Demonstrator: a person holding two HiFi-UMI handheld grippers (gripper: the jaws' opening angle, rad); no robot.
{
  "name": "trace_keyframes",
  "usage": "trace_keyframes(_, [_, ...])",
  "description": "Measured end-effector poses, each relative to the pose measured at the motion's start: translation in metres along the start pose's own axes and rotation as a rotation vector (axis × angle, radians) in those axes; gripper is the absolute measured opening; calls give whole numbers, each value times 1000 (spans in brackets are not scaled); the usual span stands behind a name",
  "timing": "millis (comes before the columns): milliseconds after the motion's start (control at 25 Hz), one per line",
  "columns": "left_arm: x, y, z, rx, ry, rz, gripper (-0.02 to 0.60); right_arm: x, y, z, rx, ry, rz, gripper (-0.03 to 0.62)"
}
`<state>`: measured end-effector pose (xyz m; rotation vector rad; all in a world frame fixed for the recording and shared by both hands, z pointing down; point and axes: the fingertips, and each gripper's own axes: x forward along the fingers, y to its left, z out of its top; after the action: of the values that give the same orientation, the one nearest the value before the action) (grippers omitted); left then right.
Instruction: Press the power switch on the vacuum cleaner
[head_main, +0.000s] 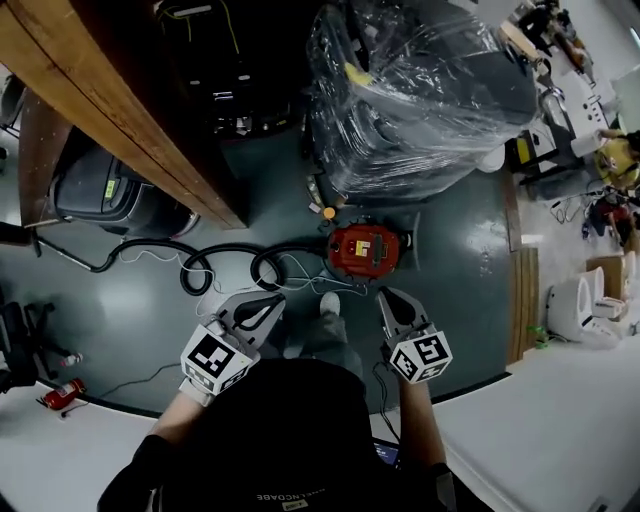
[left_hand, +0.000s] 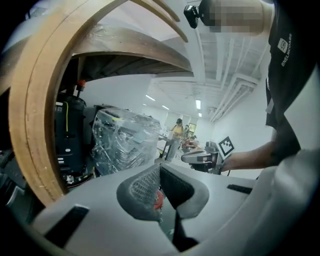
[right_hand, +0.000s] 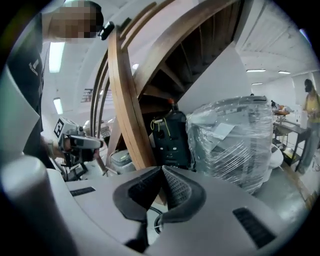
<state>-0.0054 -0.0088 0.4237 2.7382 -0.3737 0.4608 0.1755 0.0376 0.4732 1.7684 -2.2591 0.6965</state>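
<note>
vacuum cleaner (head_main: 363, 250): power switch too small to tell in head view; left gripper view shows only a red sliver, low centre.
plastic-wrapped stack (head_main: 420, 90): top cut off by upper frame edge.
red object (head_main: 62, 393), lower left: too small to identify.

Glossy red plastic vacuum cleaner (head_main: 363, 250), crinkly clear plastic wrap (head_main: 420, 90), smooth wooden beam (head_main: 100, 100).

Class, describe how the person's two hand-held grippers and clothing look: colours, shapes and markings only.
The left hand-held gripper and the right hand-held gripper both have pale grey bodies that taper to a point, with dark textured pads. Each carries a white cube with black square markers. The person wears a black top with short sleeves.
</note>
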Motion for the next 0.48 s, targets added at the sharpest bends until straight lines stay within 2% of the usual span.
trace_keyframes(200, [13,16,-4,-72,6,150,14,69,-48,-41,-81,212,83,26])
trace_keyframes(480, [39,39,-26,-163,45,302,14,164,-120,-141,-142,506,115,28])
